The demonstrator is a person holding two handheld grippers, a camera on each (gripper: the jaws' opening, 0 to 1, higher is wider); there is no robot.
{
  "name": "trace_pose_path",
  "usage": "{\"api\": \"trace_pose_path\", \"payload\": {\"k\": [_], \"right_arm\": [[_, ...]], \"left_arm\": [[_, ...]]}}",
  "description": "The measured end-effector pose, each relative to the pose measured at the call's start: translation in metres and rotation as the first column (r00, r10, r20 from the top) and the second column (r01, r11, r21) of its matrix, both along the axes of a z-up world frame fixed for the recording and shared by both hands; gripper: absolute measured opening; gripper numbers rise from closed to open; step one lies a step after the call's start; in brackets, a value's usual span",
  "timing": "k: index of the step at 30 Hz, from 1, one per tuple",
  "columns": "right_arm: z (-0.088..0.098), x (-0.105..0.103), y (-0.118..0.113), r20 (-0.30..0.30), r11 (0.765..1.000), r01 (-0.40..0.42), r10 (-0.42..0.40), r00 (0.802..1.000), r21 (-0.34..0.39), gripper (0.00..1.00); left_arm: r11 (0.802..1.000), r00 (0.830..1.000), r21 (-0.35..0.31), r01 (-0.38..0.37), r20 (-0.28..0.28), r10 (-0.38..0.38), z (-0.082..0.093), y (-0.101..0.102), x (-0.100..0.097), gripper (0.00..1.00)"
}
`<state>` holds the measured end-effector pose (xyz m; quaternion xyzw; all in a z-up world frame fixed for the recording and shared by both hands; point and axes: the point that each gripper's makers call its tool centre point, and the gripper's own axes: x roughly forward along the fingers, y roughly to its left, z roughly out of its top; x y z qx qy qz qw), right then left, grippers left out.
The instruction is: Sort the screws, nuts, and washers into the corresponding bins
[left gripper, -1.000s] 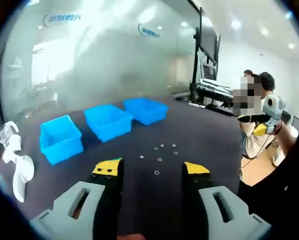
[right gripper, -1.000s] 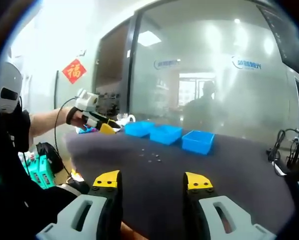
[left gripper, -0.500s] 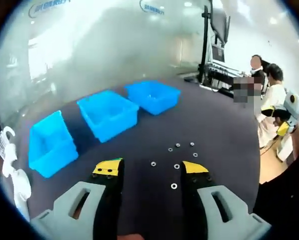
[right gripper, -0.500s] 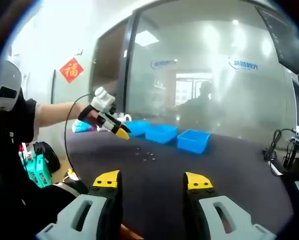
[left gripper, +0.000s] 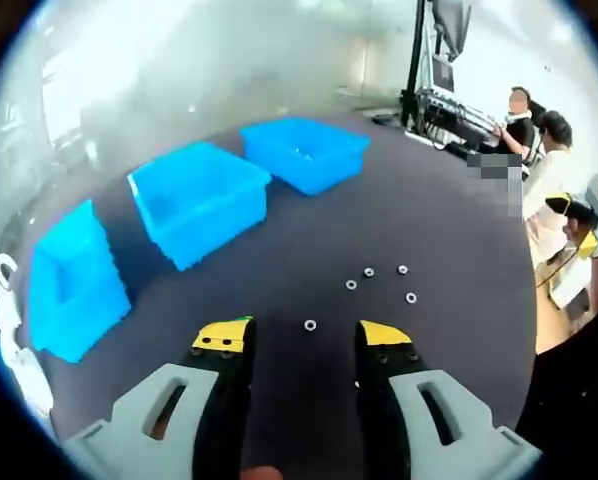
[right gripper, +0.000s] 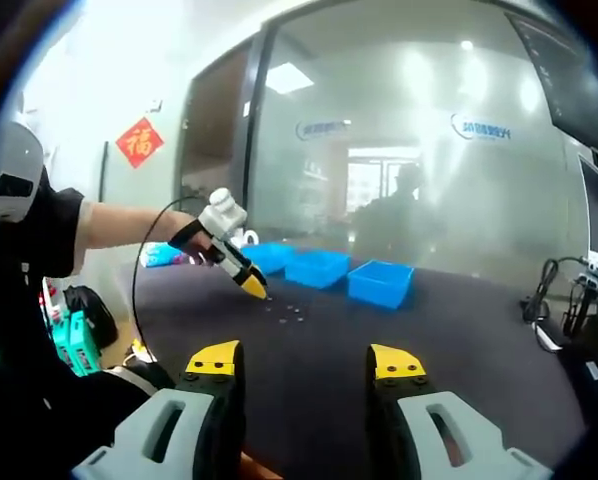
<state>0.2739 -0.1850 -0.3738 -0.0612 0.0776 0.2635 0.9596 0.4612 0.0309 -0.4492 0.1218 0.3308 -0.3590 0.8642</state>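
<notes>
Left gripper view: left gripper (left gripper: 302, 338) at the bottom centre, jaws apart, nothing between them. One small ring-shaped part, the nearest washer (left gripper: 310, 325), lay on the dark table (left gripper: 449, 230) just above the gap between the yellow tips, almost on the centre line, a shade toward the right tip. No long axis to speak of: round, flat. Four more small parts (left gripper: 379, 283) sat further up and right of centre, well apart from the tips. Three blue bins (left gripper: 194, 200) ran from lower left to upper centre, all left of and beyond the parts.

Right gripper view: right gripper (right gripper: 304, 362) at the bottom centre, jaws apart, empty, well back from the work. Left gripper seen again at centre left, yellow tip pointing down over the scattered parts. Bins in a row at mid-frame behind them.

Judged: left gripper clearly the nearer; coming move likely straight forward and down onto the nearest washer.
</notes>
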Motion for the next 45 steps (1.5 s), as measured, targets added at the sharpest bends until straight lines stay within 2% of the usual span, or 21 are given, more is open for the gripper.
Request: {"api": "trace_pose_path", "payload": {"k": [4, 9, 15, 20, 29, 34, 38, 40, 45], "right_arm": [[0.0, 0.001, -0.001, 0.0, 1.0, 0.003, -0.003, 1.0, 0.002, 0.45], [-0.001, 0.001, -0.003, -0.001, 1.0, 0.005, -0.005, 1.0, 0.003, 0.45], [-0.002, 0.0, -0.004, -0.002, 1.0, 0.009, -0.009, 1.0, 0.006, 0.45], [-0.002, -0.001, -0.004, -0.002, 1.0, 0.01, -0.01, 1.0, 0.006, 0.45], [-0.001, -0.003, -0.002, 0.002, 1.0, 0.008, -0.008, 1.0, 0.008, 0.45], [0.0, -0.004, -0.001, 0.003, 1.0, 0.006, -0.006, 1.0, 0.008, 0.45], [0.001, -0.005, -0.002, 0.007, 1.0, 0.012, -0.012, 1.0, 0.012, 0.45], [0.002, -0.005, -0.002, 0.009, 1.0, 0.014, -0.014, 1.0, 0.014, 0.45], [0.005, -0.005, -0.002, 0.016, 1.0, 0.021, -0.021, 1.0, 0.022, 0.45]], "left_arm": [[1.0, 1.0, -0.002, -0.009, -0.008, 0.009, -0.005, 0.0, 0.003, 0.31], [0.999, 1.0, -0.026, -0.027, -0.005, 0.026, -0.008, -0.001, 0.008, 0.21], [1.0, 1.0, 0.001, -0.029, -0.008, 0.029, -0.016, 0.003, 0.008, 0.17], [0.999, 0.999, 0.006, -0.033, 0.012, 0.033, -0.017, 0.005, 0.011, 0.09], [1.0, 0.998, 0.019, -0.014, 0.054, 0.013, -0.016, 0.003, 0.01, 0.06], [0.999, 0.998, -0.024, -0.032, 0.048, 0.033, -0.014, 0.006, 0.009, 0.05], [0.993, 0.997, -0.108, -0.04, 0.058, 0.046, -0.003, 0.004, 0.002, 0.05], [0.992, 0.997, -0.125, -0.028, 0.069, 0.037, 0.0, 0.005, -0.004, 0.05], [0.965, 0.993, -0.261, -0.035, 0.1, 0.063, 0.021, 0.006, -0.014, 0.05]]}}
